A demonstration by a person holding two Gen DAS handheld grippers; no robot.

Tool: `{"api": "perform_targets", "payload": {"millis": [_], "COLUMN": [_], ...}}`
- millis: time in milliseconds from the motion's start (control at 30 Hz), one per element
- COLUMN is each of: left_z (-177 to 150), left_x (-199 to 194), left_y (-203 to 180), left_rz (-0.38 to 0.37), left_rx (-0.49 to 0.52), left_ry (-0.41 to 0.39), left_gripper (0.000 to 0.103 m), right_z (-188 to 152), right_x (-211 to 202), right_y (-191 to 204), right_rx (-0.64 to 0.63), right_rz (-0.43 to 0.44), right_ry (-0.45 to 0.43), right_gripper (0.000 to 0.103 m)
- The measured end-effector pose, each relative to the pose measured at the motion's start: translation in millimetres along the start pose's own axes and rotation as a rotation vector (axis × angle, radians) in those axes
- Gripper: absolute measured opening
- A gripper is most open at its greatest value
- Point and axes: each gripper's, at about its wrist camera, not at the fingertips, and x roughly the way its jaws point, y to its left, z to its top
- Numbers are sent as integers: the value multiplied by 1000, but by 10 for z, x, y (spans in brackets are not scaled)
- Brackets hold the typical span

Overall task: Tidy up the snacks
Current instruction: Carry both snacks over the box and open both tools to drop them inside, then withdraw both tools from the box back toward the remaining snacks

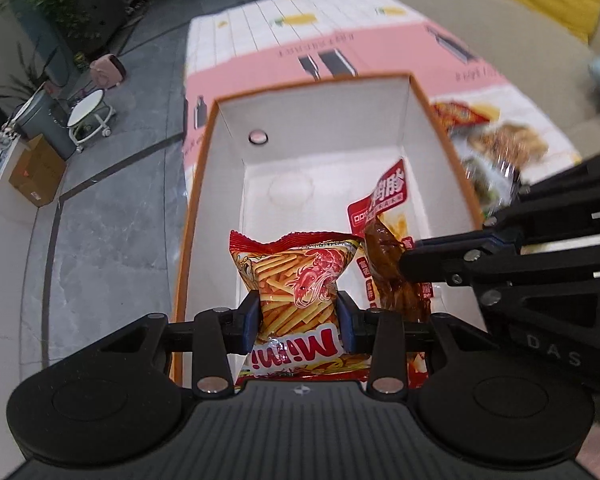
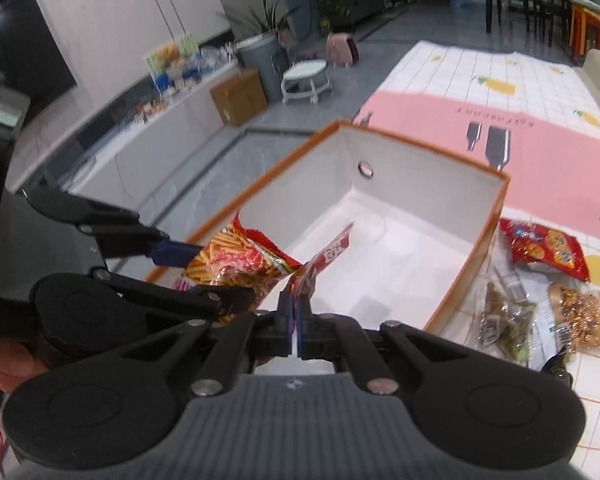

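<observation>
Orange-rimmed box point(image 1: 432, 120) sits under 2 grippers: left gripper point(image 1: 299, 316) clamps the Mimi bag point(image 1: 300, 280), right gripper point(image 2: 298, 320) pinches a red sausage packet point(image 2: 332, 252).

The box point(image 1: 432, 120) is white inside with an orange rim and outer walls. The chip bag point(image 1: 300, 276) is red at its crimped top, printed with yellow sticks and a red shrimp drawing, and carries white lettering outlined in red. The sausage packet point(image 1: 392, 240) is red with white characters and shows dark brown meat. The tablecloth point(image 1: 260, 36) is pink in one band and white with a thin grid and yellow fruit prints elsewhere. A biscuit bag point(image 2: 548, 248) beside the box is red with golden rounds. Both tools are black with blue pads point(image 1: 252, 316).
</observation>
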Motion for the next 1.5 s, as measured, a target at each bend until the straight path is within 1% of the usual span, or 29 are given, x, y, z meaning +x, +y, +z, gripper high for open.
{"api": "perform_targets", "payload": {"millis": [100,167,367,533,733,767,800,900,967,1000,1033,1100,1133,1167,1200,1233,1267,1333,1400,1467,1500], "left_z": [-17,-24,-37,-43,-36,-34,-36,-34,-46,-48,-45,-43,-44,-45,-46,-47,-48,-41,-35,-33,-32], "left_x": [108,170,330,438,499,508,515,538,537,536,533,499,475,448,416,389,358,293,229,143,91], "left_y": [4,6,-31,-23,-24,-31,-35,-54,-61,-60,-66,-68,-69,-70,-73,-72,-69,-54,-46,-60,-72], "left_rz": [15,13,8,3,16,19,26,34,43,47,52,58,63,70,81,87,88,83,87,103,112], "left_rx": [42,59,113,112,114,116,118,120,123,124,122,122,125,129,135,139,138,126,111,102,100], "left_ry": [38,58,116,158,185,190,194,195,198,201,201,195,191,187,181,175,167,156,144,121,103], "left_gripper": [44,44,44,44,45,46,50,51,54,57,59,60,61,61,63,67,69,70,70,70,70], "right_z": [3,9,20,13,-3,-6,-8,-1,-5,-3,-6,-5,1,2,8,19,28,49,59,68,70], "right_x": [166,265,415,528,650,660,669,711,712,715,723,722,712,693,669,642,612,534,424,299,230], "right_y": [9,7,2,-11,-17,-15,-15,-39,-35,-28,-24,-10,-4,-4,1,0,-4,-28,-39,-48,-59], "right_rx": [-20,-30,-41,-35,-36,-38,-40,-40,-48,-54,-60,-72,-77,-81,-85,-91,-92,-84,-80,-88,-91], "right_rz": [-8,-10,-19,-29,-46,-49,-51,-56,-58,-62,-67,-74,-75,-80,-93,-113,-124,-121,-121,-135,-144], "right_ry": [39,59,102,135,169,173,177,197,199,202,206,210,209,207,202,196,189,174,155,123,103], "right_gripper": [0,0,0,0,0,0,0,1,1,2,2,8,9,15,25,30,37,40,45,48,52]}}
